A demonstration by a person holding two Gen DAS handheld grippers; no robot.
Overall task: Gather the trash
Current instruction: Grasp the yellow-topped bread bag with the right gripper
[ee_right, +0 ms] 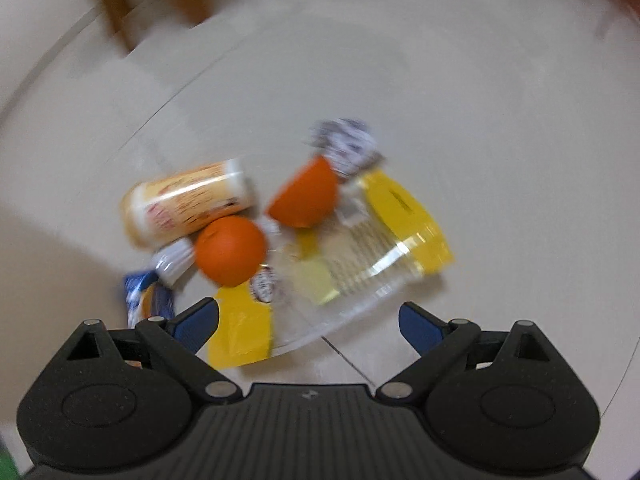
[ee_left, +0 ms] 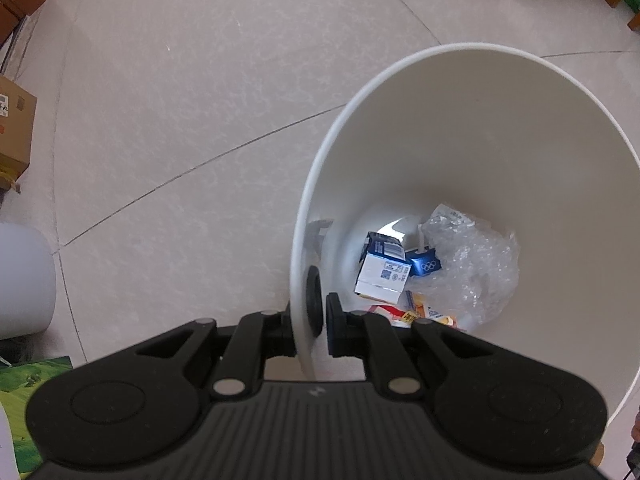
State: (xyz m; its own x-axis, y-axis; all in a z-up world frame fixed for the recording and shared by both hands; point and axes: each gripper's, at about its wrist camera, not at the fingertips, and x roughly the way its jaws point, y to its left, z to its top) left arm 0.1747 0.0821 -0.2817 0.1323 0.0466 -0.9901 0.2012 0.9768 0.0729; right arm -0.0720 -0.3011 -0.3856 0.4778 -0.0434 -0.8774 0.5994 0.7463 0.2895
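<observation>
- With its fingers pinched on the near rim, one pad outside and one inside the wall, the left gripper (ee_left: 316, 322) was clamped on the white bin (ee_left: 472, 128), low centre of the left wrist view; my read is that this hold was there to carry the bin and keep its mouth tipped toward the floor trash.
- Bin filled the right half of that view, tilted so the camera looked straight down the inside.
- Already at its bottom, lower right: a white-and-blue carton (ee_left: 382, 270), crumpled clear plastic (ee_left: 476, 264), and a red-and-yellow wrapper (ee_left: 416, 316) partly hidden behind the gripper linkage. So the task was judged partway done.
- Left of the bin: bare tiled floor (ee_left: 180, 128); a cardboard box (ee_left: 14, 128) at the left edge.
- Right gripper (ee_right: 308, 320) was spread wide with nothing between the blue pads, bottom centre of the right wrist view, pointed down at the remaining pile. The view was motion-blurred.
- Closest to it, just above the pads: a yellow-and-clear plastic package (ee_right: 384, 248), flat on the floor, its near edge reaching between the fingertips. Likely the next pick.
- Resting on or against it: two orange rounded pieces (ee_right: 230, 250), (ee_right: 306, 196); whether they touched it, I couldn't tell.
- Further up left: a yellow can (ee_right: 188, 200) on its side. A blue wrapper (ee_right: 146, 296) sat at lower left, a small patterned wrapper (ee_right: 346, 142) at upper centre.
- Risk: the flat, slippery film gives little to bite on.
</observation>
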